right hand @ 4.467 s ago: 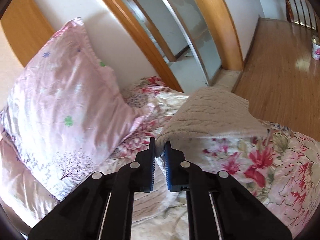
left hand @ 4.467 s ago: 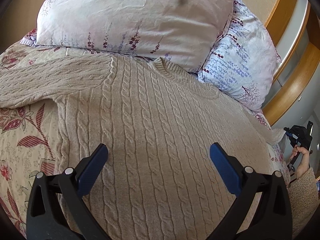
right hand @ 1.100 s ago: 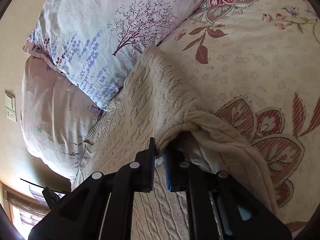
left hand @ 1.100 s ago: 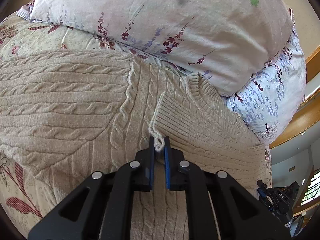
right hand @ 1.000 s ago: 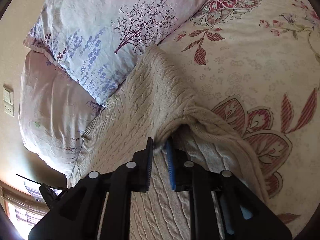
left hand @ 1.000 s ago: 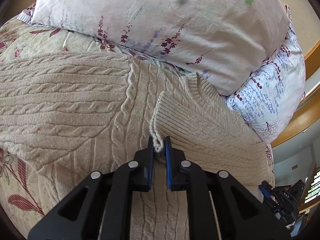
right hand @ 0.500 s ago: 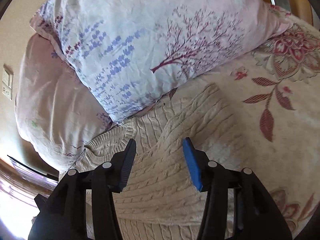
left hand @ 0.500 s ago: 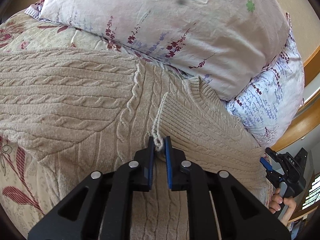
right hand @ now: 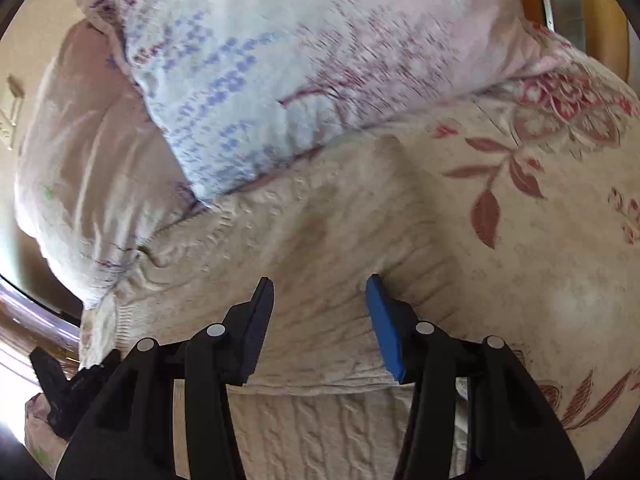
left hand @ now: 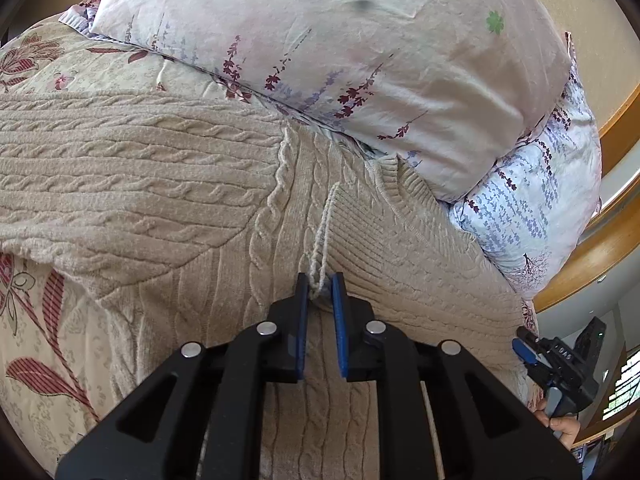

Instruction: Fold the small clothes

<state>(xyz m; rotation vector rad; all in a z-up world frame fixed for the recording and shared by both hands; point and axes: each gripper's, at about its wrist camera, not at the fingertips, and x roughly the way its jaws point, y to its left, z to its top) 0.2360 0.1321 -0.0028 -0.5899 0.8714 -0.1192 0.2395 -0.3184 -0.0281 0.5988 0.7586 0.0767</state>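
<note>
Jaws, left: my left gripper [left hand: 320, 285] has its jaws pinched nearly together on the ribbed cuff [left hand: 324, 240] of the sleeve laid across the sweater's chest.
Jaws, right: my right gripper [right hand: 320, 312] has its jaws spread wide with nothing between them, hovering over the folded sleeve edge; that view is motion-blurred.
Sweater: [left hand: 160, 184] beige cable knit, lying on the bed [left hand: 44, 312], collar up against the pillows [left hand: 360, 60]. One sleeve lies straight out to the side, unfolded; the other is folded in over the body.
Step, my judgement: first sleeve fold about laid; release of the cuff comes next, then the other sleeve.
Risk 1: loose loops of yarn at the cuff sit between my left jaws. If I pull away before opening fully, I may snag them and drag the sleeve out of place.
Risk 2: the knit is thick and springy. Let go without pressing, the fold may relax and slide off the chest.
Risk 3: the collar is tucked near the pillows. Any tug toward me may bunch the body and skew the fold line.
Risk 4: the bed is soft, so pressing down with my right gripper may rumple the layer beneath.
</note>
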